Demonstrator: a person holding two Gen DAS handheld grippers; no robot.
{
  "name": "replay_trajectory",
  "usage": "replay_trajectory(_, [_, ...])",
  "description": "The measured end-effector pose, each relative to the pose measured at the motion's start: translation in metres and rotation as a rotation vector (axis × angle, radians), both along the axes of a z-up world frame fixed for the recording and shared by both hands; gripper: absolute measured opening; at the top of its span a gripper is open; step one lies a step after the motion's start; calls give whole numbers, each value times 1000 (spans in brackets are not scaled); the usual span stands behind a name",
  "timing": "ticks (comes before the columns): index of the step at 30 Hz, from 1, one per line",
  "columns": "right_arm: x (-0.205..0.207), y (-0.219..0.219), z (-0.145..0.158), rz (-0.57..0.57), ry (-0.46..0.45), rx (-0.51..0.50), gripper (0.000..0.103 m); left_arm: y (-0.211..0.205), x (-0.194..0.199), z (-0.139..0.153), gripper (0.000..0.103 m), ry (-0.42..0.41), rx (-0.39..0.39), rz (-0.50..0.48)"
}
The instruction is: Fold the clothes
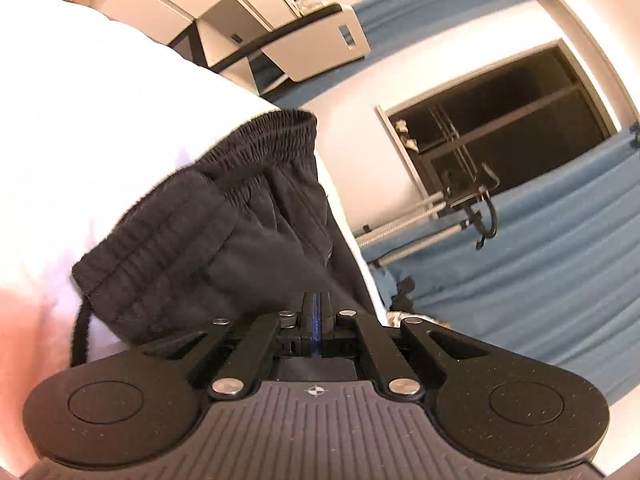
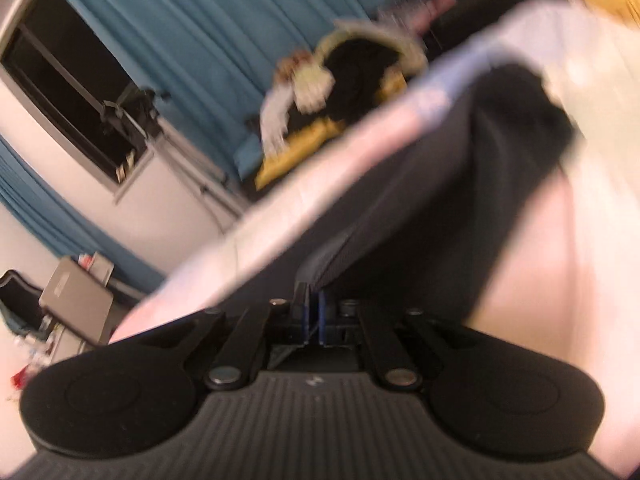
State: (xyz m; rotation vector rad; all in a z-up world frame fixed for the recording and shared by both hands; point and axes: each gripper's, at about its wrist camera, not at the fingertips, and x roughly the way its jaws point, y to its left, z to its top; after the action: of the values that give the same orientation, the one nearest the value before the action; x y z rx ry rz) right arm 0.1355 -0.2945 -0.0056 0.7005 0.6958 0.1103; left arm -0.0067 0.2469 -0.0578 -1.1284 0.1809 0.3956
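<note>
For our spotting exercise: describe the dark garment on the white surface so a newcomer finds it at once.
Start at the big white surface filling the left wrist view. On it lies a pair of black shorts, the only dark item there. Its gathered elastic waistband and dangling drawstring mark it out.

Left gripper (image 1: 316,304): we see black linkage arms, silver screws, blue finger pads.
Right gripper (image 2: 314,300): we see the same black build, ribbed grey base.

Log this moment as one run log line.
step: fold | left gripper: shut on dark shorts | right gripper: shut on dark shorts | white surface beneath
</note>
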Motion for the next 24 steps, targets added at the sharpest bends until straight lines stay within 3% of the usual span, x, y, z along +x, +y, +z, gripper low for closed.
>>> replay_trajectory(4, [-47, 0, -49, 93, 195, 59, 8, -17, -1, 3, 1, 34, 3, -68])
replay_trajectory(6, [-58, 1, -65, 125, 250, 86, 11, -24, -10, -3, 1, 58, -7, -108])
replay_trajectory(9, [-73, -3, -69, 156, 249, 133, 34, -31, -16, -6, 3, 78, -21, -155])
replay_trajectory(10, [-75, -7, -63, 158, 215, 145, 43, -34, -16, -6, 10, 81, -21, -164])
replay_trajectory(11, [-78, -13, -54, 153, 168, 151, 45, -37, -16, -5, 16, 88, -18, -171])
replay_trajectory(12, [-79, -20, -44, 135, 121, 152, 49, -39, -15, -4, 37, 98, -15, -174])
replay_trajectory(13, [-81, -32, -32, 98, 63, 153, 55, -41, -13, -4, 58, 113, -9, -173])
replay_trajectory(14, [-83, -43, -22, 61, 22, 156, 59, -42, -10, -4, 62, 127, -4, -172])
replay_trajectory(16, [-89, -73, -7, -41, -51, 190, 71, -42, -5, -7, 65, 155, -7, -181])
replay_trajectory(18, [-95, -105, -5, -154, -82, 230, 77, -40, 2, -16, 71, 198, -56, -183])
replay_trajectory(23, [-108, -186, -27, -445, 10, 382, 79, -26, 1, -42, 71, 275, -215, -128])
replay_trajectory(24, [-109, -195, -28, -471, 25, 350, 80, -25, 0, -44, 71, 277, -222, -117])
